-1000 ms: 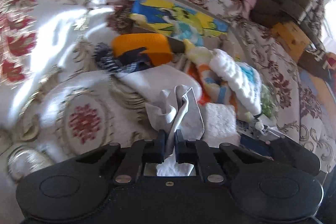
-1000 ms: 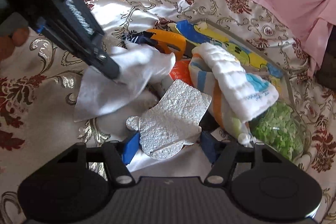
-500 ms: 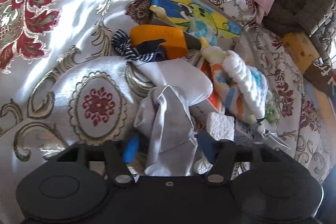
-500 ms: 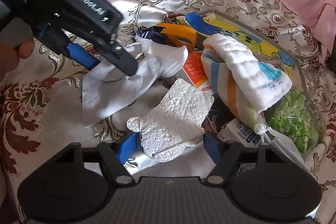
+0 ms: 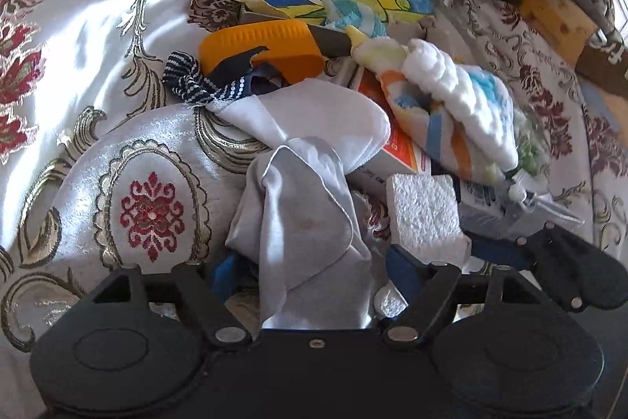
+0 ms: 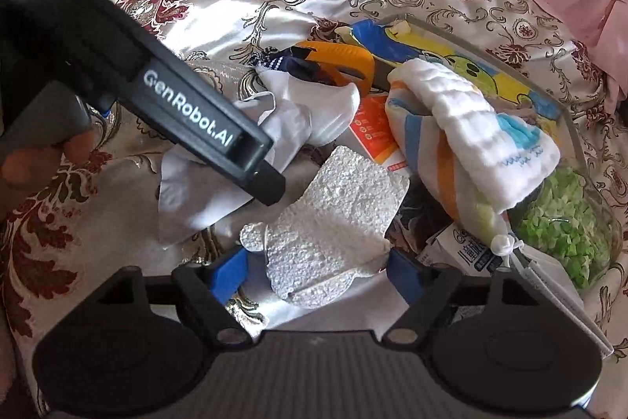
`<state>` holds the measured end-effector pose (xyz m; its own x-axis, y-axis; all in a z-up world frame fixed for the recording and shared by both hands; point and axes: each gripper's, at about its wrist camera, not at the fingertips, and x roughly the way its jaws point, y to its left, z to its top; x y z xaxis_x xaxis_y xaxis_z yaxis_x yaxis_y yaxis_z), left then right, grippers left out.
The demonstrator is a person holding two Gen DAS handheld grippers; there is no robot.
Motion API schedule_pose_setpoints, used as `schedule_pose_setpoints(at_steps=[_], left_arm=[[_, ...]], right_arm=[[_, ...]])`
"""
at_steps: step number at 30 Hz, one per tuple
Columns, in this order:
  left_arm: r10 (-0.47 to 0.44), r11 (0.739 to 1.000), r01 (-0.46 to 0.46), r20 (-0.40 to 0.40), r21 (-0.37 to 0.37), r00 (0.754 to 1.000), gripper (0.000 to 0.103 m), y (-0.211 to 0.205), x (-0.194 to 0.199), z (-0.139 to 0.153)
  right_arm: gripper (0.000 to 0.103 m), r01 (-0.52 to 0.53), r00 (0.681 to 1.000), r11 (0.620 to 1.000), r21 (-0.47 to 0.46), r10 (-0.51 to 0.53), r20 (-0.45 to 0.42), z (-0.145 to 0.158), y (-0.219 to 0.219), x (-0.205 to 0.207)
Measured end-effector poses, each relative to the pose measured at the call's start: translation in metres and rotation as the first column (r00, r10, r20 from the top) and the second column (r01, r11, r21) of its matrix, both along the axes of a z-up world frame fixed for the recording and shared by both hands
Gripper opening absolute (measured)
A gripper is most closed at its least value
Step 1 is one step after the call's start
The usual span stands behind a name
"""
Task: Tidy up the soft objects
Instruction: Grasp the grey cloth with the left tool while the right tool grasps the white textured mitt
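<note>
— Left wrist view. Position of the cloth?

— Grey cloth [image 5: 298, 222] dead ahead of the left claw [image 5: 312, 266], lying on the bed cover [image 5: 149, 214] with its near end draped between the jaws. Long axis straight away from the claw, toward the heap of fabrics. Jaws wide, just been opening; nothing pinched.

— Neighbours?

— White foam piece [image 5: 424, 214] just beside the cloth, on its right.

— Right wrist view?

— Same foam piece [image 6: 333, 222] directly ahead of the right claw [image 6: 318, 269], near end between the jaws, long axis slanting up and to the right. Jaws wide, just been opening; one pad at the foam's edge, the other apart, no grip. Left claw [image 6: 267, 183] reaching in from upper left, tip over the grey cloth [image 6: 196, 207].

— Judgement?

— Cloth nearer the left hand, foam nearer the right. Probably a fresh grasp across the narrow way of each, no crossing of hands needed.
</note>
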<state>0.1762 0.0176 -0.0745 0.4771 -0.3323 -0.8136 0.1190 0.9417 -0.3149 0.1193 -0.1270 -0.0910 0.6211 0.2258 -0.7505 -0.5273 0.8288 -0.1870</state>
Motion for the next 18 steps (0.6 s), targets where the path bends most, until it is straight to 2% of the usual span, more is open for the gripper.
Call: schedule_pose_setpoints(at_steps=[3, 7, 9, 13, 16, 18], left_arm=[[-0.011, 0.999, 0.011, 0.005, 0.043, 1.000, 0.067, -0.002, -0.001, -0.001], [-0.043, 0.992, 0.041, 0.018, 0.118, 0.999, 0.057, -0.007, -0.003, -0.001], [-0.057, 0.988, 0.052, 0.028, 0.147, 0.998, 0.052, -0.009, -0.005, -0.001], [-0.084, 0.986, 0.078, 0.035, 0.146, 0.996, 0.030, -0.011, -0.008, 0.002], [-0.107, 0.983, 0.098, 0.050, 0.158, 0.993, 0.019, -0.014, -0.013, 0.004], [-0.114, 0.981, 0.103, 0.062, 0.163, 0.992, 0.016, -0.016, -0.015, 0.006]], right_arm=[[0.078, 0.009, 1.000, 1.000, -0.016, -0.009, -0.003, 0.000, 0.001, -0.001], [0.069, 0.025, 1.000, 0.999, -0.029, -0.026, -0.015, -0.002, -0.001, 0.001], [0.069, 0.028, 0.999, 0.999, -0.031, -0.029, -0.014, -0.002, -0.002, 0.000], [0.068, 0.024, 0.999, 0.998, -0.058, -0.023, 0.022, 0.000, 0.001, -0.005], [0.068, 0.024, 0.998, 0.996, -0.083, -0.020, 0.052, 0.002, 0.002, -0.008], [0.068, 0.024, 0.996, 0.994, -0.103, -0.016, 0.083, 0.004, 0.003, -0.012]])
